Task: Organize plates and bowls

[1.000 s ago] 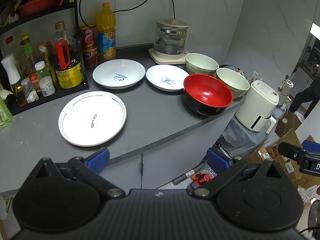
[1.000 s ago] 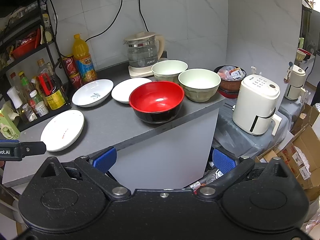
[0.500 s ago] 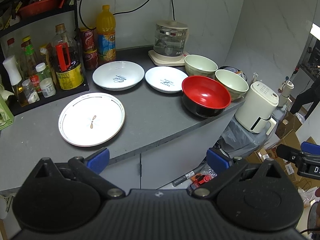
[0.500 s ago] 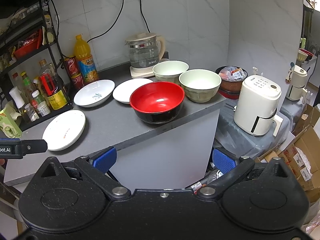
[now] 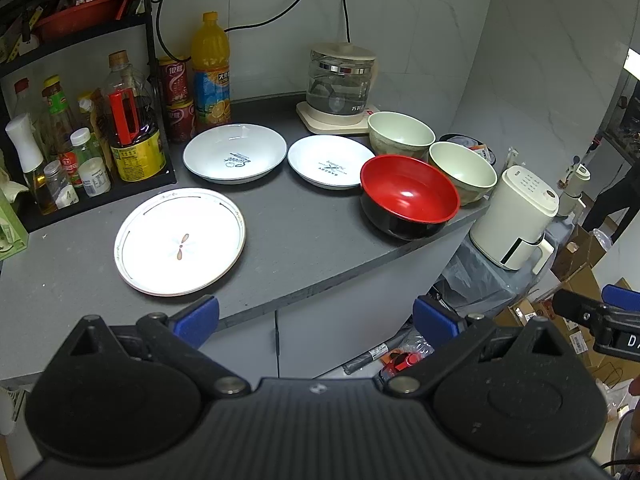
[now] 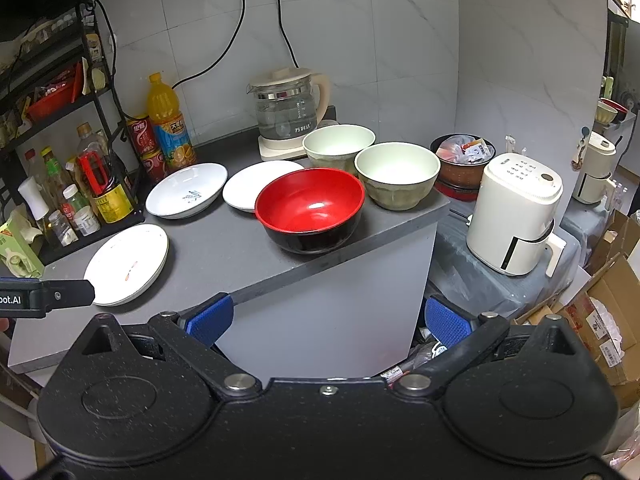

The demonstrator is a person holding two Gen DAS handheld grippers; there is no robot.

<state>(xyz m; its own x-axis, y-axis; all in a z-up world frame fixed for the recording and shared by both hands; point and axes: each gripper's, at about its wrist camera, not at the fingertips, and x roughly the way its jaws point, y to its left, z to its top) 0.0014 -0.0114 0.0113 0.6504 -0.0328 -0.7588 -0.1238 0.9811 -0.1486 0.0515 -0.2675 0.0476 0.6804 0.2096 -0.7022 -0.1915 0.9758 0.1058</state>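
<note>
In the left wrist view, the left gripper (image 5: 316, 316) was held off the front edge of the grey counter (image 5: 304, 236), its jaws spread wide with nothing between them. A flat plate (image 5: 180, 242) was seen near the front left of the counter. Behind it, two white dishes were set side by side and just apart: a deep dish (image 5: 235, 153) on the left and a small dish (image 5: 329, 161) on the right. A red bowl (image 5: 409, 196) was placed at the counter's right front corner, with two green bowls behind it, a far one (image 5: 400, 134) beside the kettle (image 5: 340, 86) and a near one (image 5: 462, 170) at the right edge. Bottles were crowded on a rack (image 5: 84, 136) at the left. The tip of the right gripper (image 5: 600, 316) was visible at the right margin.

In the right wrist view, the right gripper (image 6: 326, 320) was likewise held off the counter (image 6: 224, 248), jaws wide and empty. The red bowl (image 6: 310, 208) was seen directly ahead, touching or nearly touching the near green bowl (image 6: 396, 174). The flat plate (image 6: 128, 264) was seen at the left, partly covered by the left gripper's tip (image 6: 48, 296). An air fryer (image 6: 516, 216) stood below the counter's right end.
</note>
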